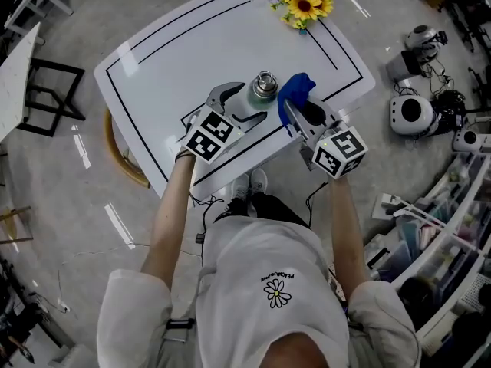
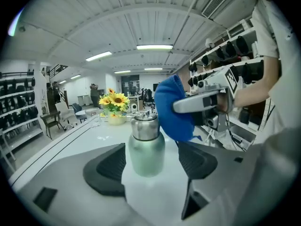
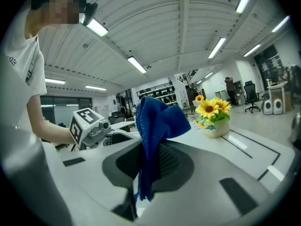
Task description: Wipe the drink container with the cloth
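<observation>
A pale green drink bottle (image 1: pixel 257 96) with a steel cap stands on the white table (image 1: pixel 176 60) near its front edge. My left gripper (image 1: pixel 239 104) is open, with its jaws on either side of the bottle (image 2: pixel 146 145); a narrow gap shows at the right pad (image 2: pixel 197 161). My right gripper (image 1: pixel 295 112) is shut on a blue cloth (image 1: pixel 296 89), which sticks up bunched from its jaws (image 3: pixel 155 126). The cloth (image 2: pixel 171 109) hangs just right of the bottle's cap, close to it; I cannot tell whether they touch. In the right gripper view the bottle is hidden.
A pot of sunflowers (image 1: pixel 303 2) and a clear glass (image 2: pixel 92 114) stand at the table's far side. A black line runs round the tabletop. White round devices (image 1: pixel 410 113) lie on the floor at right, by shelving (image 1: pixel 453 228). A curved wooden piece (image 1: pixel 123 156) sits under the table's left edge.
</observation>
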The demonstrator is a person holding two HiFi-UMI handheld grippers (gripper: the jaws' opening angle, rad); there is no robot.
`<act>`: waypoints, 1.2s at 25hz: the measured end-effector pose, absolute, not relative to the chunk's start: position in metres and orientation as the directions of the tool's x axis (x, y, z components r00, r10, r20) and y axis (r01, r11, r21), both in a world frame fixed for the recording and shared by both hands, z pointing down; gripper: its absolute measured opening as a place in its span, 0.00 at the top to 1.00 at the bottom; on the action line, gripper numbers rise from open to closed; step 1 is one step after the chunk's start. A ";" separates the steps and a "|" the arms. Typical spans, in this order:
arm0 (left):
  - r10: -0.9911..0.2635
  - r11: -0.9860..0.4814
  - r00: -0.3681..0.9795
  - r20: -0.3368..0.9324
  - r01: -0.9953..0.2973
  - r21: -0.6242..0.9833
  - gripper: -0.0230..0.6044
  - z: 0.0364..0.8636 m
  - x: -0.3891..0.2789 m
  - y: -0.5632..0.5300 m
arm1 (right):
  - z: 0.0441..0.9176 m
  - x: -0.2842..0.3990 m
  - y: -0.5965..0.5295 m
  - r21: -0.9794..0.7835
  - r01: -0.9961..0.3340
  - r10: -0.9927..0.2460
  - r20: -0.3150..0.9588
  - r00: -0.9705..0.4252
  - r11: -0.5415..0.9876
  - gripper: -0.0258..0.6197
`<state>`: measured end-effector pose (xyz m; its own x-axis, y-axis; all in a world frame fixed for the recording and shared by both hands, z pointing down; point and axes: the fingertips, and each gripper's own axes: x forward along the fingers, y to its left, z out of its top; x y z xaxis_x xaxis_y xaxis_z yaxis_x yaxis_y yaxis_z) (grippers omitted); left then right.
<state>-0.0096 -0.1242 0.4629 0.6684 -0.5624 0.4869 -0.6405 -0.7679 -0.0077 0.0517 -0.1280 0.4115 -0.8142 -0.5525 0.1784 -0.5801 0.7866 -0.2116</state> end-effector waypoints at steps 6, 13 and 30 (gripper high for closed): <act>-0.532 -0.781 0.670 0.518 -0.625 0.006 0.42 0.476 -0.006 -0.135 | 0.407 0.046 -0.164 -0.213 -0.553 -0.522 0.188 -0.832 0.806 0.90; -0.539 -0.763 0.647 0.539 -0.646 0.012 0.53 0.482 -0.005 -0.141 | 0.411 0.038 -0.162 -0.293 -0.540 -0.518 0.158 -0.841 0.789 0.90; -0.725 -0.456 0.367 0.583 -0.890 -0.008 0.54 0.479 -0.002 -0.136 | 0.411 0.034 -0.132 -0.321 -0.525 -0.507 0.144 -0.850 0.789 0.90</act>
